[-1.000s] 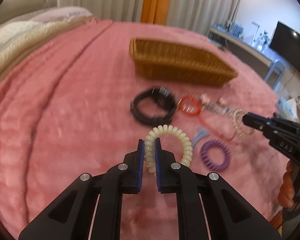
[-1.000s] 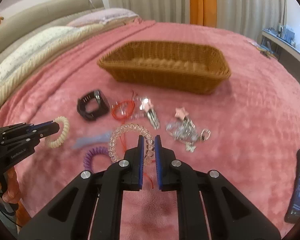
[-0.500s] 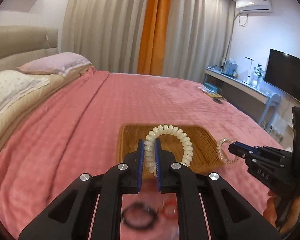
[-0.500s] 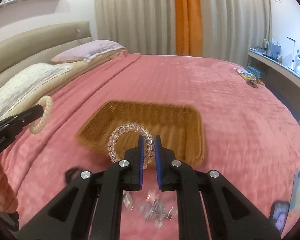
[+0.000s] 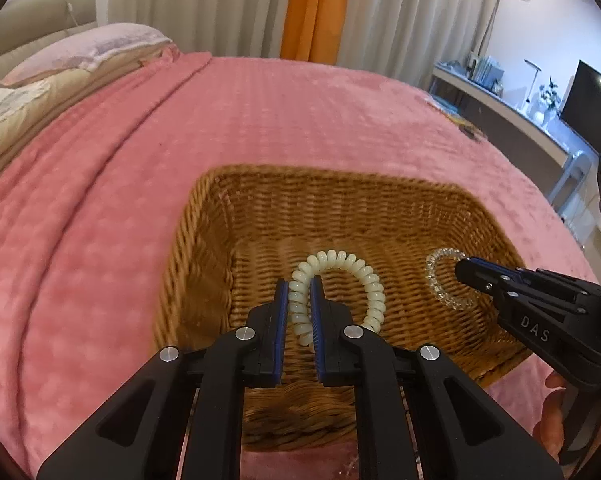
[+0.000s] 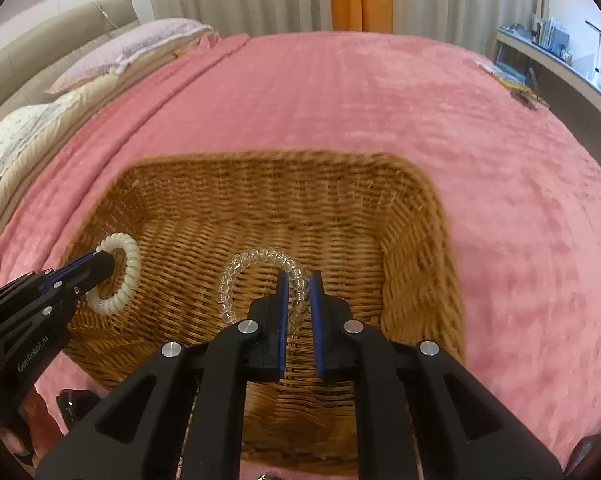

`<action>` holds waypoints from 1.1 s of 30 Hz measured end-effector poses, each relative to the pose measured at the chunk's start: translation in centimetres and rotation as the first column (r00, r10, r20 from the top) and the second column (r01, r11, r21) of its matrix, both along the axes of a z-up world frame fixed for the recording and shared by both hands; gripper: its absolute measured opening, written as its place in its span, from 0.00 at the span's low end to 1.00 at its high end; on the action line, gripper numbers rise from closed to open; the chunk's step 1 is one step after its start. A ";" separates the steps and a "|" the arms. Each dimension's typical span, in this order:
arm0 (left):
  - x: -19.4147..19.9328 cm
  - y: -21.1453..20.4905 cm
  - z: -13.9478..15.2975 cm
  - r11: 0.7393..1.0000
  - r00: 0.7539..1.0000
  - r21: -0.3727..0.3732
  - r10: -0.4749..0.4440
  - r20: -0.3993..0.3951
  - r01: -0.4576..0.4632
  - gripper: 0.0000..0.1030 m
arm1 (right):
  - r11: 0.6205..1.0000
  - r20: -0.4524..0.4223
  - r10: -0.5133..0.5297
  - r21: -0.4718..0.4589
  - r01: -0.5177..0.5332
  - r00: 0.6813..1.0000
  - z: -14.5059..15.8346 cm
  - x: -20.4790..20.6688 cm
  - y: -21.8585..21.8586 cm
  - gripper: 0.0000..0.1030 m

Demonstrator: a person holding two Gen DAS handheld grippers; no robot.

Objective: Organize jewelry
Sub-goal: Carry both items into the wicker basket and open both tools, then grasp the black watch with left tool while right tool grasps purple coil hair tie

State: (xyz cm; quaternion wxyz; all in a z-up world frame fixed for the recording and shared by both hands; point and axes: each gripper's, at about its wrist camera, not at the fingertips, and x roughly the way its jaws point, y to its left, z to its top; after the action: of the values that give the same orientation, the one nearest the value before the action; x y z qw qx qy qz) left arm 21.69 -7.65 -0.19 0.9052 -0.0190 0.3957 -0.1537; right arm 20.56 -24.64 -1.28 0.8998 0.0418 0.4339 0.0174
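Observation:
A brown wicker basket [image 5: 204, 240] [image 6: 416, 216] lies on the pink bedspread, its inside bare. My left gripper [image 5: 299, 284] is shut on a cream spiral hair tie [image 5: 352, 264] and holds it over the basket's left half; the gripper [image 6: 100, 264] and tie [image 6: 129, 276] also show in the right wrist view. My right gripper [image 6: 299, 280] is shut on a clear spiral hair tie [image 6: 236, 268] over the basket's middle; in the left wrist view it [image 5: 464, 272] holds the clear tie [image 5: 434, 276] over the right half.
The pink bedspread [image 5: 260, 120] spreads all around the basket. Pillows [image 5: 80, 52] lie at the far left. A desk with a screen [image 5: 588, 100] stands at the right. A black item [image 6: 74, 402] lies on the bed near the basket's front left corner.
Both grippers have moved forward and lowered with their hair ties, from in front of the basket to over its inside. The other jewelry on the bed has dropped out of view.

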 end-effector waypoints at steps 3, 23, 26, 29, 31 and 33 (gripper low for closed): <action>0.2 -0.2 -0.4 1.000 1.000 0.015 -0.010 -0.016 0.011 0.11 | 1.000 -0.032 -0.006 -0.015 0.005 0.999 -1.1 0.3 0.2 0.09; -14.1 8.5 6.3 0.994 0.993 -0.108 0.002 0.115 0.011 0.51 | 0.992 0.160 0.059 0.097 -0.075 0.985 5.8 -16.1 2.3 0.46; -15.4 9.8 4.9 0.993 0.995 -0.117 0.028 0.094 -0.017 0.51 | 0.992 0.143 0.083 0.083 -0.096 0.986 4.4 -18.8 4.2 0.46; -15.7 10.9 3.0 0.989 0.998 -0.141 0.044 0.048 -0.037 0.51 | 0.989 0.106 0.111 0.084 -0.120 0.988 2.4 -20.7 5.9 0.46; -15.6 11.2 1.5 0.986 0.999 -0.157 0.050 0.006 -0.049 0.51 | 0.987 0.078 0.126 0.089 -0.133 0.989 1.0 -21.7 7.0 0.45; -15.4 11.6 0.1 0.985 0.998 -0.162 0.055 -0.028 -0.059 0.51 | 0.986 0.051 0.133 0.095 -0.138 0.990 -0.3 -22.3 7.9 0.44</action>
State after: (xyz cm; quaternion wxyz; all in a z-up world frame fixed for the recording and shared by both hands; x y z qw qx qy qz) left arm 6.33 3.92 -0.10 0.9000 -0.1059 0.3917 -0.1594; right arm -1.77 -16.77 -1.60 0.9029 0.0561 0.4140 0.1009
